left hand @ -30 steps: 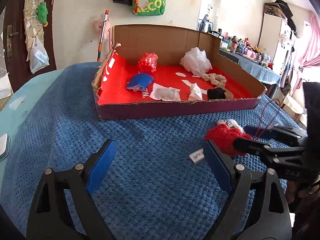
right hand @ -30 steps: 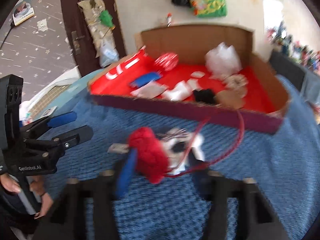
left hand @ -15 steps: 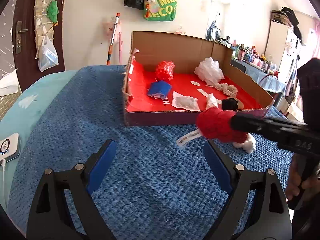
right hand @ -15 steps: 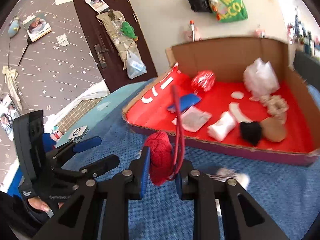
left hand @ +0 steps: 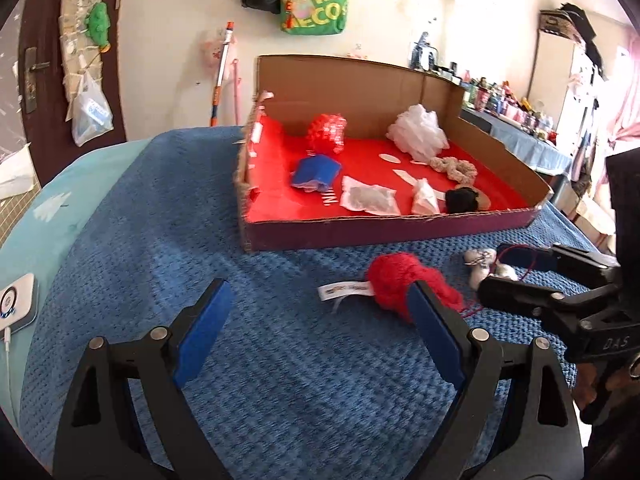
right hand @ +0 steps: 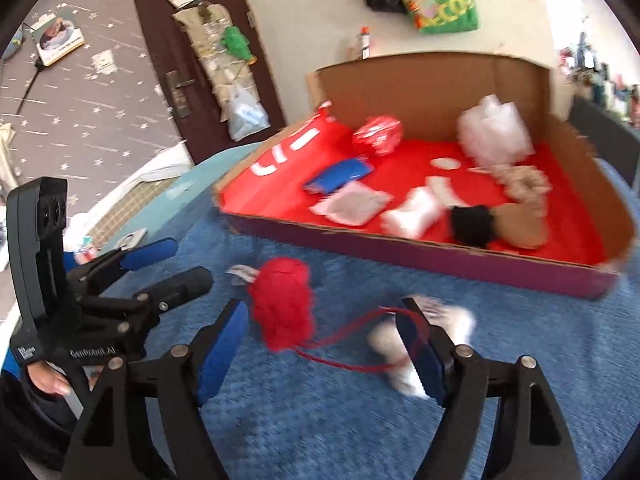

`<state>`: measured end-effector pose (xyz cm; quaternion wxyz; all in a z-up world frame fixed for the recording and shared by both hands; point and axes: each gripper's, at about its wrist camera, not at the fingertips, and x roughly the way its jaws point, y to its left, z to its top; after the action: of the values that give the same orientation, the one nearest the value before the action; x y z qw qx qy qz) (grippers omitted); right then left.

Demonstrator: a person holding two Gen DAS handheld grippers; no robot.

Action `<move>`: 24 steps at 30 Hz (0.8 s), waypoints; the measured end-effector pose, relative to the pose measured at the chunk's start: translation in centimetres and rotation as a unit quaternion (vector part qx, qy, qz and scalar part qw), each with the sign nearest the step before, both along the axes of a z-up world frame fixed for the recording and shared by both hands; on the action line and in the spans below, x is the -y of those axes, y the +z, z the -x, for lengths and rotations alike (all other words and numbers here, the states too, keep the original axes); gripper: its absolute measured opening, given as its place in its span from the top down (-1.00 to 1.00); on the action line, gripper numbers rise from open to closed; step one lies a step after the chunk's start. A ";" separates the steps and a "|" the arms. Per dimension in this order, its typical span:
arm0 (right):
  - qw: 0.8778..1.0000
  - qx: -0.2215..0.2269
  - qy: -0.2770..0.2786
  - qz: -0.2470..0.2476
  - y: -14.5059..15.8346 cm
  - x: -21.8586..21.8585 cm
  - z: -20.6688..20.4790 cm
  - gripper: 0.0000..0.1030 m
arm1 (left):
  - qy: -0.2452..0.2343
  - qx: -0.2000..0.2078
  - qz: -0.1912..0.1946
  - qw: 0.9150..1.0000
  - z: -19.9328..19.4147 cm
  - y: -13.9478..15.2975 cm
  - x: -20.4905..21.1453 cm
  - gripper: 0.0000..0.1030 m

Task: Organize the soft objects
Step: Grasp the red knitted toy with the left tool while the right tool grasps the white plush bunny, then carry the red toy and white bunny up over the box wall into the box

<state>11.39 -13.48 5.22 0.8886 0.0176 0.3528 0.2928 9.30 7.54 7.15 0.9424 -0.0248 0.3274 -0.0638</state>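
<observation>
The blue blanket [left hand: 168,216] carries a box [left hand: 384,232] at 12 o'clock and a red toy [left hand: 394,284] just before it.

Left wrist view: looking forward and downward along its fingers, low over the blue blanket [left hand: 120,240].
Right wrist view: facing likewise, close by on the right.
Shared: cardboard box [left hand: 360,236] [right hand: 420,256], red yarn toy [left hand: 396,280] [right hand: 284,300].

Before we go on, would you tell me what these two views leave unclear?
- White end of the red yarn toy: motion-blurred in the right wrist view, partly behind the right gripper in the left.
- Toy's white tag: print too small.
- Brown item beside the black pom-pom: mostly hidden in the left view, blurred in the right.
</observation>
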 end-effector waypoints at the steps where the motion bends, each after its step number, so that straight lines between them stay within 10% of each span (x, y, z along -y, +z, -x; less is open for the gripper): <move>1: 1.000 0.003 -0.012 0.002 0.0 0.8 0.1 -0.59 | -0.005 0.000 -0.001 1.000 -0.1 0.0 0.3 -0.74; 10: 0.993 0.026 -0.101 0.057 0.2 4.7 -0.2 -0.68 | -0.057 -0.022 0.004 0.998 -1.8 -0.4 3.9 -0.74; 24: 0.991 -0.022 -0.016 0.130 -2.6 3.3 -2.1 -0.74 | -0.079 -0.083 -0.020 0.993 -5.0 -2.0 6.4 -0.72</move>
<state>13.54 -16.81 2.66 0.8799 -0.0862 0.4070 0.2294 14.30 1.15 5.19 0.9044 0.0149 0.4063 -0.1293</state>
